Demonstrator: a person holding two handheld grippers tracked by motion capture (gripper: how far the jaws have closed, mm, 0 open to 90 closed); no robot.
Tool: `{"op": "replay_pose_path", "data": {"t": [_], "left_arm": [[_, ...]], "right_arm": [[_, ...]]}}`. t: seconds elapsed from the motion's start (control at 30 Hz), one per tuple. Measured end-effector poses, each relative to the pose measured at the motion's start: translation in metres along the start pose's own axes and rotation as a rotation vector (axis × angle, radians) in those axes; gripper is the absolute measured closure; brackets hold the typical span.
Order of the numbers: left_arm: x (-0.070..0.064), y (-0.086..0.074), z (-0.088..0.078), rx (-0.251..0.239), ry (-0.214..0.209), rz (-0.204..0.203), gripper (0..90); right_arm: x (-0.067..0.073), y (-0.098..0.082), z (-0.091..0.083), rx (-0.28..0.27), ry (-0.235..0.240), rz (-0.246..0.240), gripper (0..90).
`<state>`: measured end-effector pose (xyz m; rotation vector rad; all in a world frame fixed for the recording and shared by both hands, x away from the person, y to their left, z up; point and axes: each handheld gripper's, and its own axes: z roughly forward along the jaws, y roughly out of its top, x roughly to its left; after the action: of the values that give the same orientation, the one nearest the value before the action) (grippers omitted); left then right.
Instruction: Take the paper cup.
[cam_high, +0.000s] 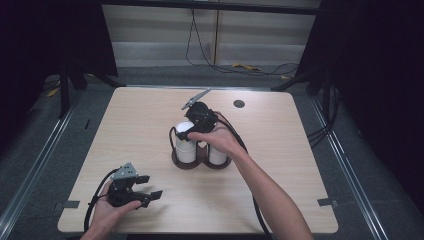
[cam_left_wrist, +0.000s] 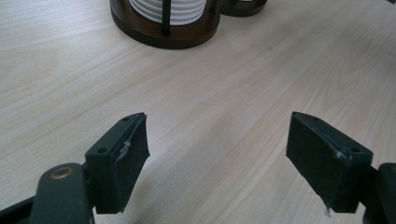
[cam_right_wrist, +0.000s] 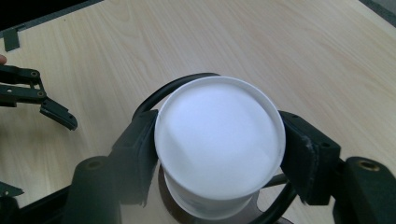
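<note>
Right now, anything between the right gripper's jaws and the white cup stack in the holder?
Nothing visible. In the right gripper view the right gripper has a jaw on either side of the top white cup, pads against its wall, the holder's black wire loop behind it. The left gripper sits open, apart, near the table edge.

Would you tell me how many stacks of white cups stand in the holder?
2. One stack stands in the left ring of the holder, its top between the right gripper's pads; the other stands in the right ring, partly behind the hand.
</note>
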<state>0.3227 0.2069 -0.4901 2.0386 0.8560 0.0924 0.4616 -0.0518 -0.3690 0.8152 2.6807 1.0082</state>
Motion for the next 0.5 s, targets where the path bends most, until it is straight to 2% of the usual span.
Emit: {"op": "replay_pose_path", "data": {"t": [0.33,0.5], "left_arm": [[0.000,0.000,0.000,-0.002,0.001,0.007,20.9],[0.001,0.000,0.000,-0.001,0.013,0.009,20.9]], "right_arm": [[0.000,0.003,-0.010,-0.034,-0.002,-0.009,36.7],[-0.003,0.002,-0.015,-0.043,0.010,0.007,37.3]]}}
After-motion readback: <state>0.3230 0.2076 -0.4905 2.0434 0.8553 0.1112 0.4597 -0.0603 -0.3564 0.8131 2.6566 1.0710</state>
